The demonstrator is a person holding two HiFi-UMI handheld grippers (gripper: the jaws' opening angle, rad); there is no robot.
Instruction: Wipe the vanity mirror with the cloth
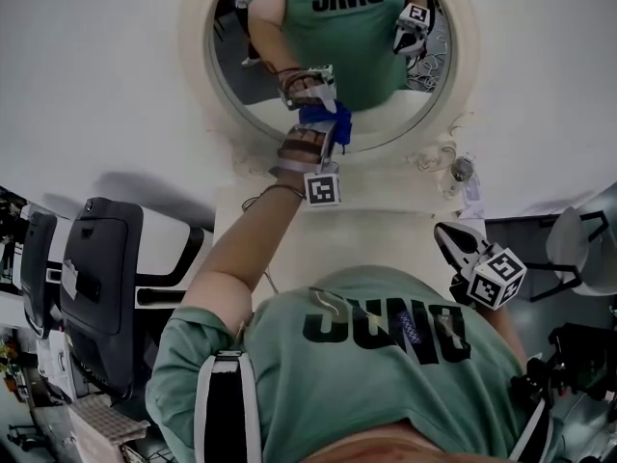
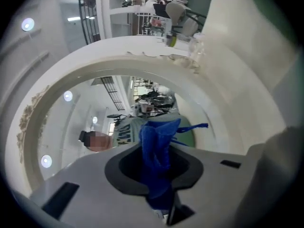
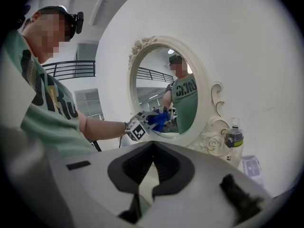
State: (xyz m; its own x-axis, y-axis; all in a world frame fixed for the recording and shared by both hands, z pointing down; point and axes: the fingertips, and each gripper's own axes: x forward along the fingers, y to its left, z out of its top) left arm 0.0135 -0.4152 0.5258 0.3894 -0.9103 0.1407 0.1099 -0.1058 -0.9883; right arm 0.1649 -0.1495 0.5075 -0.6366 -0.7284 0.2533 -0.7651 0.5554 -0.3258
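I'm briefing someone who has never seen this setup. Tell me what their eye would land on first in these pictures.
The bright blue cloth, clamped in the left gripper, meets the lower edge of the mirror. The mirror sits in an ornate cream frame against a white wall and reflects the person in a green shirt. The right gripper is held low near the person's chest, empty.

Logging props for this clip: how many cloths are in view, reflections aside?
1. The blue cloth is clamped in the left gripper, at the lower edge of the vanity mirror. None seen elsewhere.
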